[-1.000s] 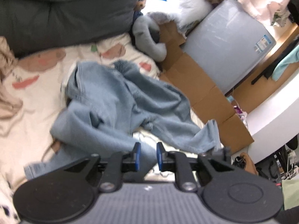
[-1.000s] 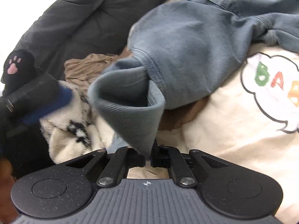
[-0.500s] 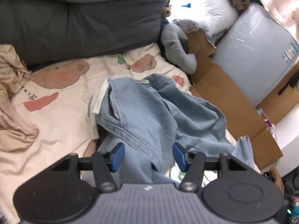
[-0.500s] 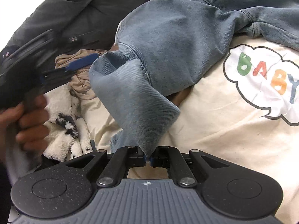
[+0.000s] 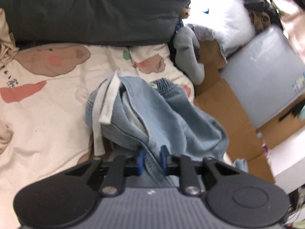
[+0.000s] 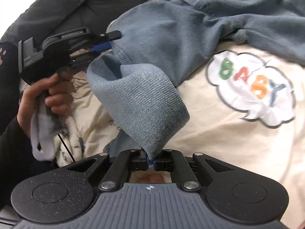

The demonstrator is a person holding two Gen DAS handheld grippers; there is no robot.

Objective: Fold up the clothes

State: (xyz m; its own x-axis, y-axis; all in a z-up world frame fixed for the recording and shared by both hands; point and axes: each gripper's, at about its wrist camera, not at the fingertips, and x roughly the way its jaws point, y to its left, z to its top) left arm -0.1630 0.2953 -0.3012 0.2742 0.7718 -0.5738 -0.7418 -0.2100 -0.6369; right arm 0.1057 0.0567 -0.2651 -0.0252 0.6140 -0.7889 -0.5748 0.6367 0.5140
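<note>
Bed (image 5: pixel 57 114) with a cream cartoon-print sheet.
Blue jeans (image 5: pixel 152 118) lie crumpled at centre; a dark grey duvet (image 5: pixel 95 9) lies at 12 o'clock.

"BABY" in coloured letters, green, red, orange, blue, inside a white cloud-shaped speech bubble (image 6: pixel 251 89) printed on the cream bedsheet (image 6: pixel 219 143). "DAS" in white on the black body of the left gripper (image 6: pixel 106 42); smaller line under it unreadable. Blue-and-white label (image 5: pixel 299 82) on the grey wrapped block (image 5: pixel 263 80): blurred, unreadable. Small dark characters on the sheet at left in the left wrist view, illegible.
</note>
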